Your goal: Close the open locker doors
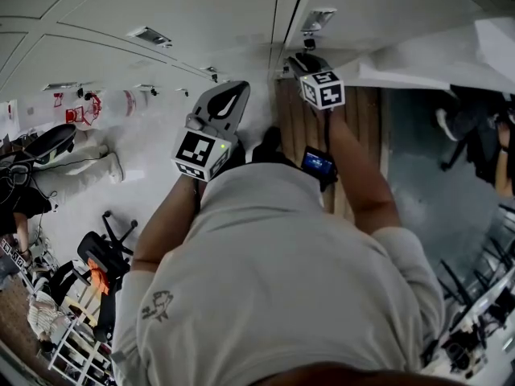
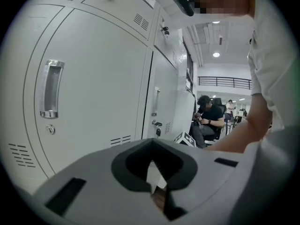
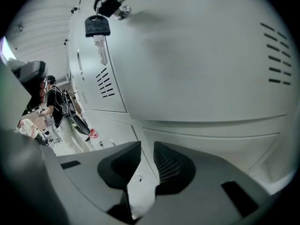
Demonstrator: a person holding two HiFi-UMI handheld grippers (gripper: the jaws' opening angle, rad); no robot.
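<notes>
1. Your pale shirt (image 1: 282, 272) fills the foreground of the head view. Both forearms reach past it toward the grey lockers (image 1: 161, 6).
2. Right gripper (image 3: 147, 146): the jaws are slightly apart with nothing between them. The locker door (image 3: 197, 64), with a key (image 3: 97, 26) hanging from its lock, lies directly ahead and close, its face broadside to the jaws.
3. Left gripper (image 2: 151, 162): the jaw tips are together and empty. It faces a flush door with a recessed handle (image 2: 50, 88), farther off.
4. Judgement: your right hand is the nearer, so a forward push beside the key should seat that door. You cannot tell how far ajar it is.
</notes>
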